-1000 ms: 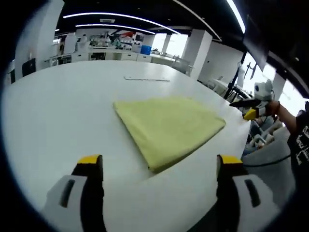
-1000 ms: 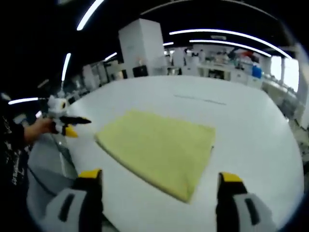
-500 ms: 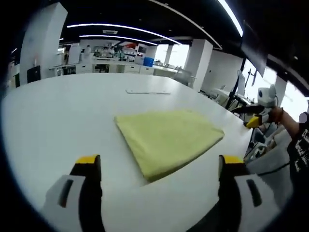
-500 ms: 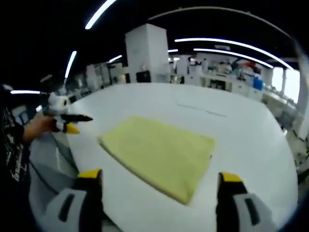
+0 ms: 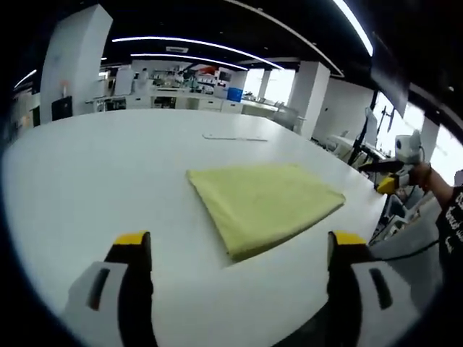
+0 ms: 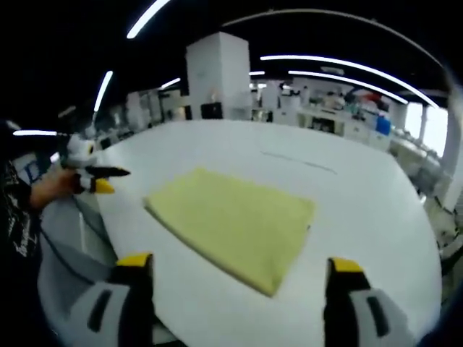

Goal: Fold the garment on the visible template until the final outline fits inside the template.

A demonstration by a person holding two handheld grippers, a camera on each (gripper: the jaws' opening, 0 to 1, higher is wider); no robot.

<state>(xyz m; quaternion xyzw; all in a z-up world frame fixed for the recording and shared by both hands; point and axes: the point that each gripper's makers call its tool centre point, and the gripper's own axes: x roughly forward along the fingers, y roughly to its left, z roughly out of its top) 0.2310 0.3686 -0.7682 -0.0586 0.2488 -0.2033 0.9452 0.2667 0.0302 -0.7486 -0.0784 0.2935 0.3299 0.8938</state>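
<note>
A yellow garment (image 5: 265, 202) lies folded into a flat rectangle on the white table (image 5: 94, 173). In the left gripper view my left gripper (image 5: 235, 249) is open, above the table's near side and short of the cloth. My right gripper (image 5: 391, 177) shows far right in a hand, off the table edge. In the right gripper view the same garment (image 6: 235, 223) lies ahead of my open right gripper (image 6: 235, 266), and my left gripper (image 6: 98, 179) shows at the left, held by a hand beyond the table edge. Neither holds anything. I make out no template outline.
A thin dark line (image 5: 235, 137) lies on the table beyond the garment, also a faint line (image 6: 300, 160) in the right gripper view. White pillars (image 6: 217, 76), benches and lab equipment stand in the background. A cable (image 5: 401, 244) hangs by the person's sleeve at right.
Both views have shifted slightly as the hands moved back; the garment sits a little further off. The cloth itself has not moved and both grippers stay open.
</note>
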